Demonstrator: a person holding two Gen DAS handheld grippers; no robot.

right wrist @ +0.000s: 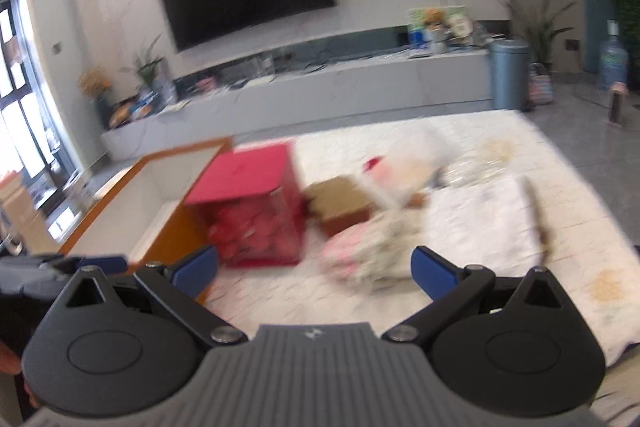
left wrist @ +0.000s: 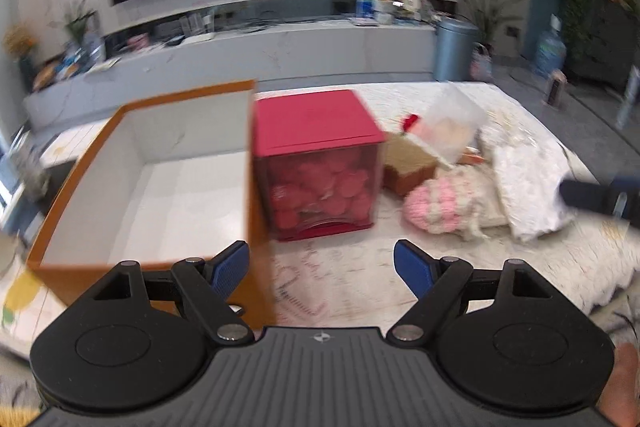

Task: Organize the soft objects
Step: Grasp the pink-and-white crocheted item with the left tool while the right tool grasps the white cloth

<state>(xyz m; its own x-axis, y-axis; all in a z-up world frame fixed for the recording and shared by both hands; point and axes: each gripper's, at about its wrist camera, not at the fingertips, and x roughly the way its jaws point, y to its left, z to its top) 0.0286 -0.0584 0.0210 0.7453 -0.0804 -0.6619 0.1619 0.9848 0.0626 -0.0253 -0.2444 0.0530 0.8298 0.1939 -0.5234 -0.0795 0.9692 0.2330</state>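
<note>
One orange box [left wrist: 152, 183], one red box [left wrist: 316, 163], one brown box [left wrist: 408, 163], perhaps three soft things [left wrist: 440, 205], blurred.

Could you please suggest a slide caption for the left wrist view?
Open left gripper faces an orange box, a red cube box and a pink-and-cream knitted item.

The left gripper [left wrist: 322, 265] has matt black plastic arms, small shiny metal pivot pins and blue fingertips [left wrist: 412, 265] with a fine textured face; the right gripper [right wrist: 314, 267] looks the same. The open box [left wrist: 156, 183] seems cardboard, orange outside and plain matt white inside. The red cube box [left wrist: 320, 163] has a glossy, see-through front (plastic, by its sheen). The pink-and-cream plush [left wrist: 436, 205] is fuzzy knit, the white pillow [left wrist: 528, 183] soft textured cloth, and the tabletop [left wrist: 348, 279] beneath shows pale, marble-like veining.
</note>
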